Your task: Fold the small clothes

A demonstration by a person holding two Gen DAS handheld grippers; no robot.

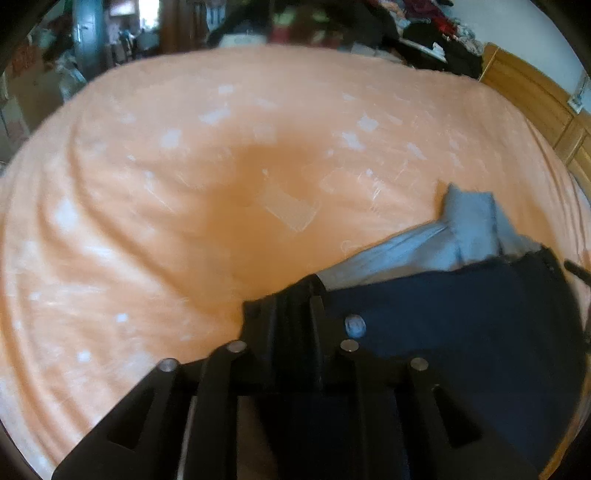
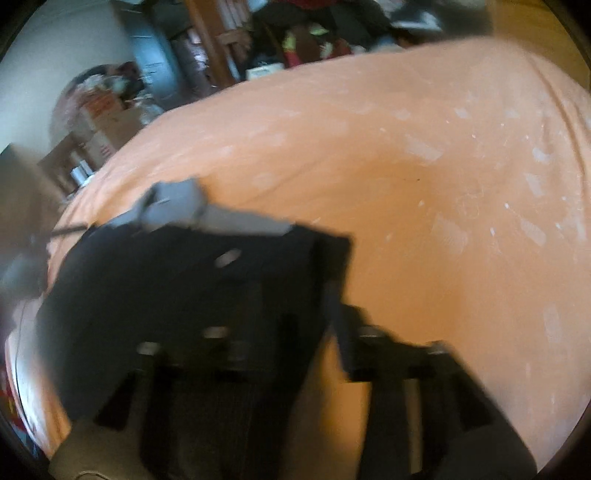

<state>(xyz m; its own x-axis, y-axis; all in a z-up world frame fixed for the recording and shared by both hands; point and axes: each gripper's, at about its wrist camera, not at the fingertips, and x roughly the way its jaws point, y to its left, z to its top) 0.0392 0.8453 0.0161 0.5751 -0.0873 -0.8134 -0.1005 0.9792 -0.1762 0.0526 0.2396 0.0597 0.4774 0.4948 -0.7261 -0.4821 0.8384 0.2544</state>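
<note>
Left wrist view: an orange bedspread (image 1: 184, 206) with pale patches fills most of the frame, and a dark navy garment (image 1: 461, 317) with a light grey-blue lining (image 1: 443, 243) turned out along its top edge lies on it at the lower right. The left gripper (image 1: 291, 306) has its fingers drawn close together on the garment's near-left corner, gripping the cloth; a small pale button (image 1: 355, 325) sits just beside them. Behind the bed is a heap of clothes (image 1: 424, 26), a wooden headboard (image 1: 532, 96) at the right, and cluttered furniture at the left. The bedspread ahead and to the left is bare.

In the right wrist view, heavily blurred, the same garment (image 2: 177, 295) spreads to the left, its grey lining (image 2: 207, 218) at the far edge. The right gripper (image 2: 295, 321) overlaps the garment's right edge; whether its fingers pinch the cloth cannot be told. Cardboard boxes (image 2: 103, 122) stand beyond the bed's left edge. Open bedspread (image 2: 461, 221) lies to the right.
</note>
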